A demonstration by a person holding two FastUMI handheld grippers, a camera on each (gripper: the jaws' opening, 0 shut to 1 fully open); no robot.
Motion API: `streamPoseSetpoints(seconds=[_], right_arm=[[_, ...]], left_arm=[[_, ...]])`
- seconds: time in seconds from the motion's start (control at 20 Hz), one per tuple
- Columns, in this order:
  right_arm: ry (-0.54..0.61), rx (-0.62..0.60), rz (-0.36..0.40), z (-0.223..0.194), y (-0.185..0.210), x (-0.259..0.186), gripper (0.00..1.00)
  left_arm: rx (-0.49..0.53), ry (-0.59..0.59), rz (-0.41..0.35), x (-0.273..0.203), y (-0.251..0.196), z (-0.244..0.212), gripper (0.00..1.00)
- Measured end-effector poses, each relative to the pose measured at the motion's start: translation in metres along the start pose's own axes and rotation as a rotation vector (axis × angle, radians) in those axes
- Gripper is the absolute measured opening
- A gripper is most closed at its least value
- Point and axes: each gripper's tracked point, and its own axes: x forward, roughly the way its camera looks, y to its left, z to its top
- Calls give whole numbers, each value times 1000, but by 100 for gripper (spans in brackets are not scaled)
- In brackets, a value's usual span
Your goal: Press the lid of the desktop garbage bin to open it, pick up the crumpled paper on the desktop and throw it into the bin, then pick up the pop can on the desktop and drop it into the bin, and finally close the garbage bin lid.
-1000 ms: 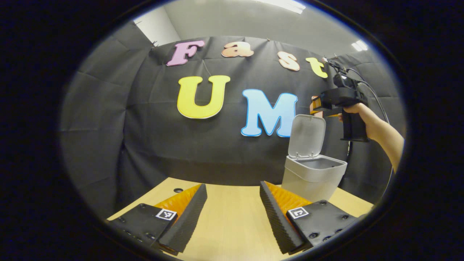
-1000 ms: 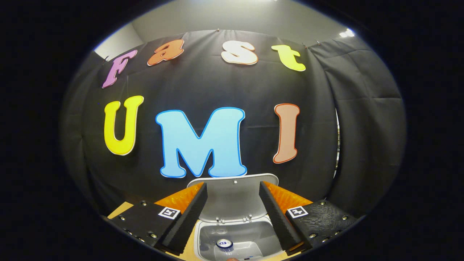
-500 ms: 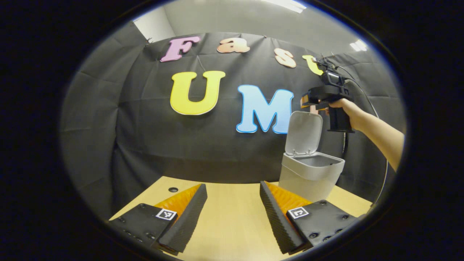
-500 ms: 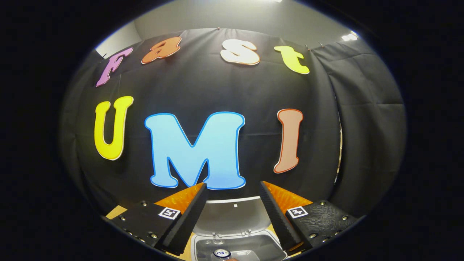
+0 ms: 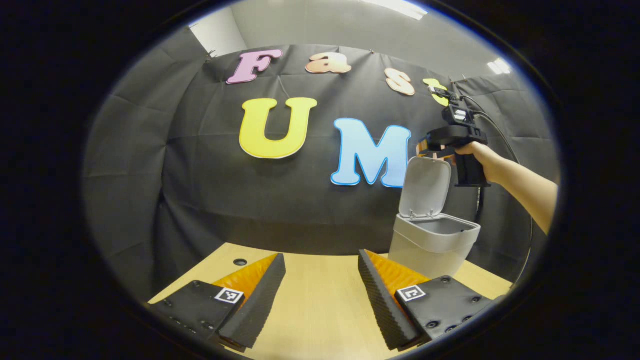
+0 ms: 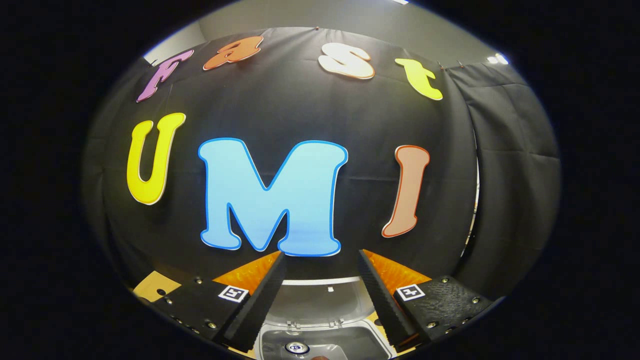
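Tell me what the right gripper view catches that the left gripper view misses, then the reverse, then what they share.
Right gripper view: the pop can lying inside the bin, seen from above between its own open fingers.

Left gripper view: the bin's outside, the right gripper above the raised lid, the hand holding it, and the wooden desktop.

Both: the open lid.

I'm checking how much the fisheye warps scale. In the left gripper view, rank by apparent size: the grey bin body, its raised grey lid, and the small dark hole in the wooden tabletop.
1. Grey bin body
2. Raised grey lid, somewhat smaller
3. Dark hole in the wooden tabletop, by far the smallest
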Motion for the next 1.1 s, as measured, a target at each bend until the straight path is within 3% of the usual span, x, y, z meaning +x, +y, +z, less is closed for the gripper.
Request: streamPoseSetpoints(seconds=[0.6, 1.1], right_arm=[[20, -19, 47, -19, -3, -43, 92], [74, 83, 123, -62, -10, -86, 92]], left_arm=[[-9, -35, 17, -25, -28, -2, 95], [21, -35, 49, -60, -41, -1, 96]])
